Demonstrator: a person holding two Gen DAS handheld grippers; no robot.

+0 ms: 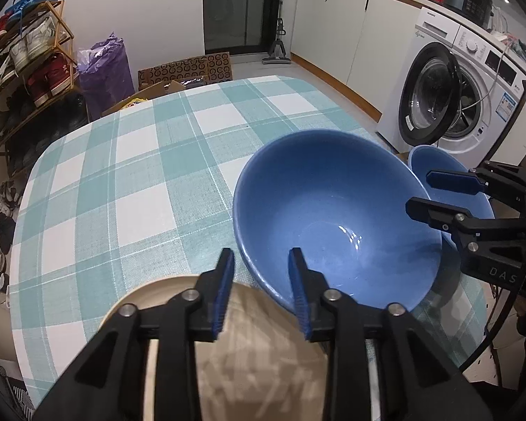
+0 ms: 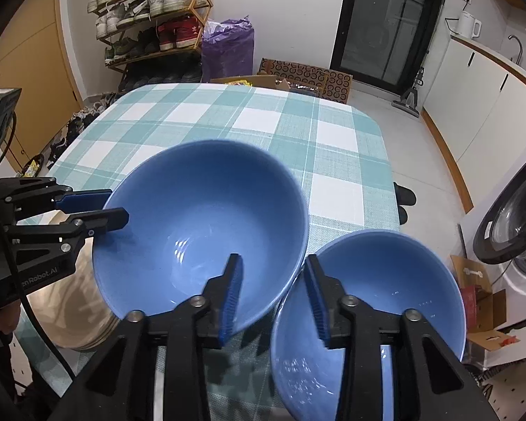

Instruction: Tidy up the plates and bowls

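Observation:
A large blue bowl (image 1: 336, 210) (image 2: 203, 224) is tilted, its near side resting on a beige plate (image 1: 263, 358) (image 2: 73, 308). My left gripper (image 1: 261, 263) is open, its fingers either side of the bowl's rim above the plate; it shows from the side in the right wrist view (image 2: 117, 207). My right gripper (image 2: 273, 266) is open, its fingers straddling the big bowl's rim beside a smaller blue bowl (image 2: 368, 315) (image 1: 449, 182); it shows in the left wrist view (image 1: 417, 193).
The checked tablecloth (image 1: 140, 182) (image 2: 263, 122) covers the table. A washing machine (image 1: 445, 98) stands with its door open past the right edge. A shoe rack (image 2: 150, 10), purple bag (image 2: 228, 49) and cardboard boxes (image 2: 305, 77) lie beyond the far edge.

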